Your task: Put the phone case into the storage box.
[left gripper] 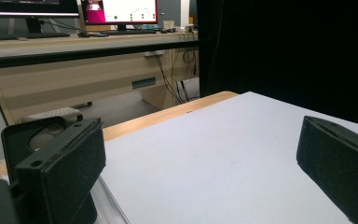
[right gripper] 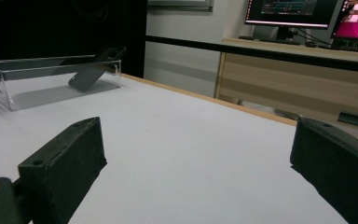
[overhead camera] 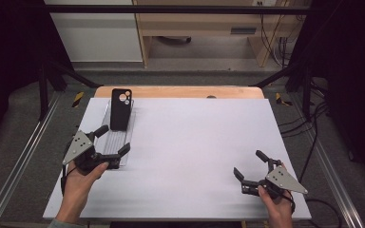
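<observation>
The left gripper (overhead camera: 112,140) rests low at the clear tray's (overhead camera: 129,124) near end, jaws spread wide and holding nothing. The black phone case (overhead camera: 120,109) leans in that tray just beyond its fingertips. The right gripper (overhead camera: 250,164), also wide open and empty, sits well apart on the white table (overhead camera: 195,137).

The table (overhead camera: 185,156) carries a white sheet over nearly all its top, leaving a strip of bare wood at the twelve o'clock edge. A clear plastic tray (overhead camera: 105,145) lies directly on the sheet toward ten o'clock, its long side running front to back. A black phone case (overhead camera: 120,110) leans in the tray's far end.
</observation>
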